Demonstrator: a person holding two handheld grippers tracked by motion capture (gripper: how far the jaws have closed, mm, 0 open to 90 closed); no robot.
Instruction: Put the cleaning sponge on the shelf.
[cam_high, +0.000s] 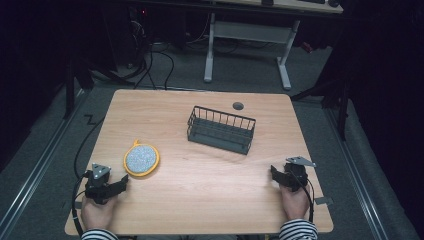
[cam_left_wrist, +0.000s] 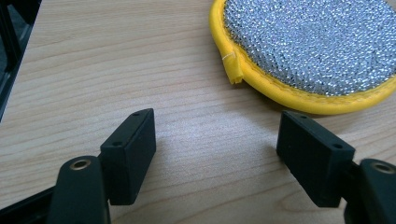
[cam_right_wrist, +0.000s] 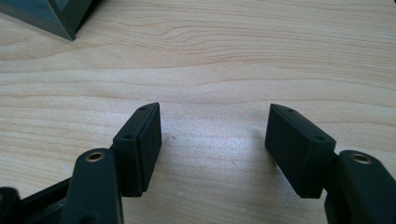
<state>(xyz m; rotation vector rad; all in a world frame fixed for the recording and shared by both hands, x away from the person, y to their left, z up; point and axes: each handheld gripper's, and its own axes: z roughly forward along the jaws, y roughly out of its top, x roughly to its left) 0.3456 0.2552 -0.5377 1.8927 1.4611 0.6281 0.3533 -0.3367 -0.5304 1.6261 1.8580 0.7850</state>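
Left gripper (cam_high: 121, 183) jaws spread, nothing between them, just short of the yellow-rimmed scouring pad (cam_high: 142, 159) lying flat on the table (cam_high: 200, 190). Right gripper (cam_high: 274, 174) jaws spread, empty, near the wire basket (cam_high: 221, 129).

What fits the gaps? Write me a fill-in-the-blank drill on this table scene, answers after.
1. The round scouring pad has a rim coloured ____.
2. The wire basket holds ____.
3. The pad lies nearest the ____ gripper.
4. The right gripper has its jaws ____, with bare table between them.

Missing words: yellow; nothing; left; open
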